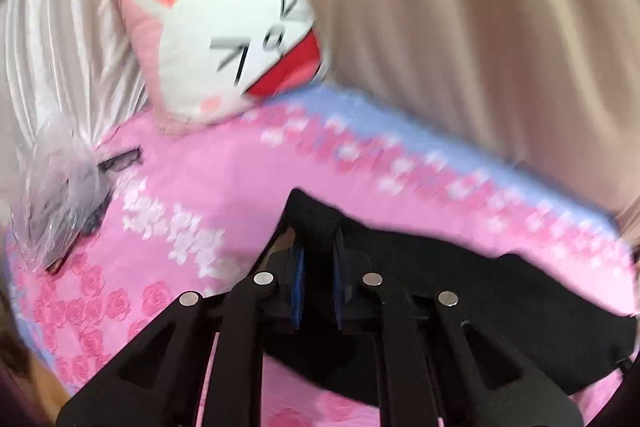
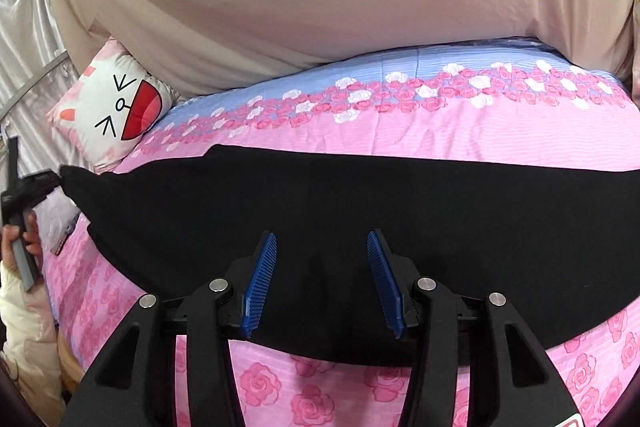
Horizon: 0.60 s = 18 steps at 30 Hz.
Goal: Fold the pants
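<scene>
Black pants (image 2: pixel 360 211) lie stretched left to right across a pink rose-print bedspread (image 2: pixel 480 131). My left gripper (image 1: pixel 318 247) is shut on one end of the pants (image 1: pixel 460 291) and lifts a peak of cloth between its blue pads; this view is motion-blurred. In the right wrist view that gripper (image 2: pixel 38 183) shows at the far left, holding the pants' left end. My right gripper (image 2: pixel 322 243) is open, its blue pads (image 2: pixel 260 283) hovering over the near middle of the pants, holding nothing.
A white-and-pink cat-face pillow (image 1: pixel 228 39) leans at the head of the bed, also in the right wrist view (image 2: pixel 116 111). A clear plastic bag (image 1: pixel 60 195) lies on the bed's left. Beige drapery (image 2: pixel 320 7) backs the bed; silver curtain (image 1: pixel 60 27) hangs left.
</scene>
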Tool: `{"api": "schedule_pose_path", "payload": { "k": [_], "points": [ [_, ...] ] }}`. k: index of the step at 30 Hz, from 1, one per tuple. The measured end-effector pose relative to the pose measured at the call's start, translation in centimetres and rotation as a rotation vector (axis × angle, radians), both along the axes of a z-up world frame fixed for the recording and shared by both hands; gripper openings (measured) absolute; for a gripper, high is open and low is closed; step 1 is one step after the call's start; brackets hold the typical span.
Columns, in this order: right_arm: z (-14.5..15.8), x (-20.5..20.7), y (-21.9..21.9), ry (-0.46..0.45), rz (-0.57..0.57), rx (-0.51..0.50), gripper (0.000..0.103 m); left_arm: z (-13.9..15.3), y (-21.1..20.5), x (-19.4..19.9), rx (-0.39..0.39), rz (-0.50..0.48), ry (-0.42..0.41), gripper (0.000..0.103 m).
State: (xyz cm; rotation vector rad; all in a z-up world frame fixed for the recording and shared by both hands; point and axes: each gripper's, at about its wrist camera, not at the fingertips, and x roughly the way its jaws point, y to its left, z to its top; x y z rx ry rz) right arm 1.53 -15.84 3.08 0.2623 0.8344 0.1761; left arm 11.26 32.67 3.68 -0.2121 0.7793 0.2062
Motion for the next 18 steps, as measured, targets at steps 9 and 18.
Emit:
{"api": "schedule_pose_path", "payload": {
  "k": [9, 18],
  "points": [
    [-0.1, 3.9, 3.1, 0.025, 0.158, 0.02, 0.052, -4.3, 1.6, -4.6, 0.054, 0.135, 0.092, 0.046],
    [-5.3, 15.1, 17.9, 0.16, 0.505, 0.07, 0.012, 1.1, -1.0, -5.1, -0.001, 0.078, -0.042, 0.082]
  ]
}}
